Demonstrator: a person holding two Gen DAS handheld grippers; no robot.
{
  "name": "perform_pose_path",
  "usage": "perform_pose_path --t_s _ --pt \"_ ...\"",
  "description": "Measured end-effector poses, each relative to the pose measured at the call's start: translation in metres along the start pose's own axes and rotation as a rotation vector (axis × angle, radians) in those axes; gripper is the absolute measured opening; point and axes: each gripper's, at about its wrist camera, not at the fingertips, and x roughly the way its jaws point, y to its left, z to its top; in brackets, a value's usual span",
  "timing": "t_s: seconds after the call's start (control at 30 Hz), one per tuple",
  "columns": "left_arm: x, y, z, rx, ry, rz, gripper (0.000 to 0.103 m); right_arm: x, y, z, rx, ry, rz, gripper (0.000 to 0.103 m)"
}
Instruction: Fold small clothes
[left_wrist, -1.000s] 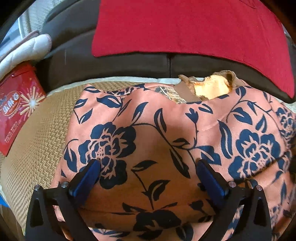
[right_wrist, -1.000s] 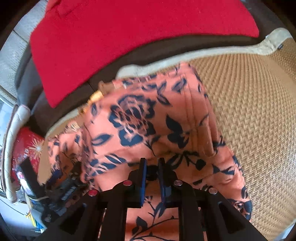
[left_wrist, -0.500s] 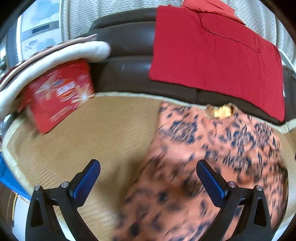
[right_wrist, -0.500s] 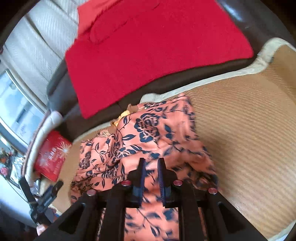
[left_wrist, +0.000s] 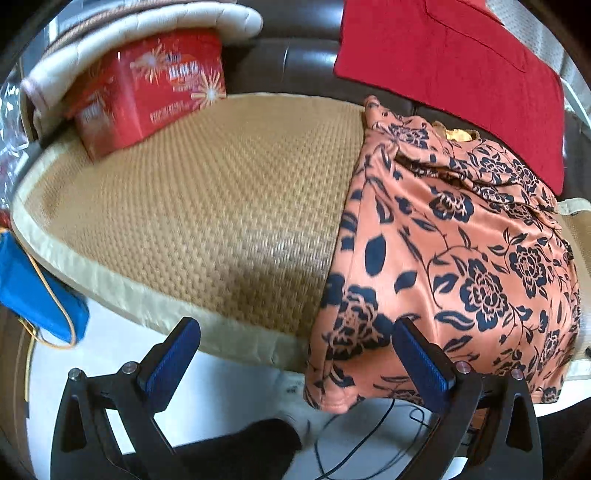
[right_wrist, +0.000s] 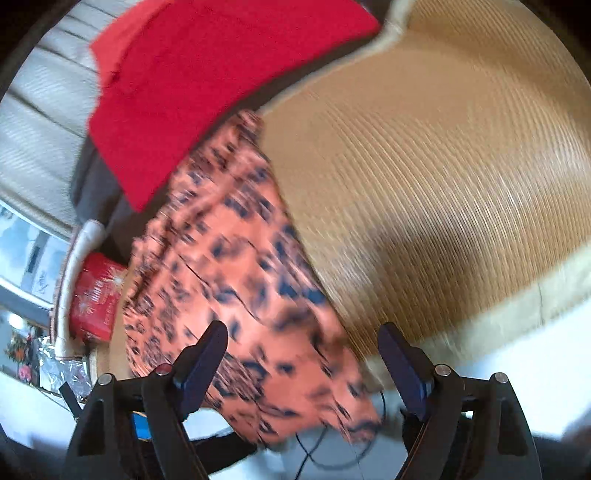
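Note:
An orange garment with dark blue flowers (left_wrist: 458, 258) lies on a woven straw mat (left_wrist: 221, 192), its near edge hanging over the mat's front rim. My left gripper (left_wrist: 295, 362) is open and empty, in front of the mat's edge, left of the garment's hanging corner. In the right wrist view the same garment (right_wrist: 236, 280) is blurred by motion. My right gripper (right_wrist: 306, 358) is open and empty just above the garment's near hanging edge.
A red cloth (left_wrist: 454, 70) drapes over the dark sofa back (left_wrist: 295, 62). A red printed box (left_wrist: 147, 96) and a white cushion (left_wrist: 140, 29) sit at the mat's far left. A blue bag (left_wrist: 33, 291) and cables (left_wrist: 354, 443) lie on the white floor.
My right gripper has opened and let go of the garment. Both grippers have pulled back toward the mat's front edge; the left one has swung left off the garment.

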Motion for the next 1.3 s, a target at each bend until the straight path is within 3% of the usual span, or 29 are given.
perform_pose_path --t_s 0.07,0.13,0.2,0.27,0.37,0.5,0.57,0.6,0.67,0.83,0.87,0.97,1.07,1.17,1.23,1.3 --pt "0.006 0.003 -0.004 -0.006 0.02 -0.006 0.102 0.01 -0.007 -0.008 0.014 0.055 -0.027 0.086" --pt "0.011 0.005 -0.01 -0.005 0.029 -0.014 0.091 0.021 -0.011 -0.015 0.016 0.089 -0.051 0.086" --pt "0.021 0.006 -0.015 0.0 0.06 -0.009 0.064 0.037 -0.014 -0.023 0.009 0.121 -0.081 0.086" --pt "0.028 0.009 -0.019 -0.018 0.086 -0.043 0.049 0.051 -0.013 -0.028 0.0 0.14 -0.104 0.086" --pt "0.032 0.01 -0.022 -0.041 0.096 -0.073 0.05 0.077 -0.014 -0.037 0.001 0.212 -0.133 0.082" --pt "0.037 0.009 -0.029 -0.055 0.121 -0.119 0.071 0.097 -0.013 -0.049 -0.003 0.284 -0.138 0.039" --pt "0.039 0.007 -0.033 -0.055 0.129 -0.133 0.077 0.096 -0.011 -0.05 -0.017 0.266 -0.144 0.033" --pt "0.041 0.005 -0.035 -0.045 0.139 -0.125 0.079 0.095 -0.009 -0.051 -0.021 0.258 -0.138 0.023" --pt "0.049 0.004 -0.04 -0.041 0.169 -0.106 0.079 0.093 -0.005 -0.051 -0.034 0.245 -0.131 0.019" --pt "0.065 -0.001 -0.049 -0.046 0.209 -0.143 0.079 0.097 0.001 -0.053 -0.049 0.247 -0.136 0.017" --pt "0.067 -0.002 -0.051 -0.039 0.213 -0.151 0.074 0.099 0.0 -0.053 -0.037 0.255 -0.131 0.017" --pt "0.076 -0.007 -0.054 -0.036 0.246 -0.203 0.03 0.107 0.009 -0.05 -0.022 0.265 -0.13 0.021" --pt "0.082 -0.004 -0.054 -0.059 0.256 -0.22 0.013 0.112 0.006 -0.045 -0.025 0.267 -0.132 0.021" --pt "0.074 0.01 -0.058 -0.084 0.249 -0.257 0.006 0.114 0.012 -0.047 -0.076 0.258 -0.137 0.017" --pt "0.064 0.014 -0.059 -0.092 0.227 -0.301 0.006 0.111 0.017 -0.051 -0.068 0.259 -0.085 0.008" --pt "0.05 0.022 -0.056 -0.096 0.192 -0.361 0.005 0.098 0.026 -0.05 -0.071 0.246 -0.009 0.008"
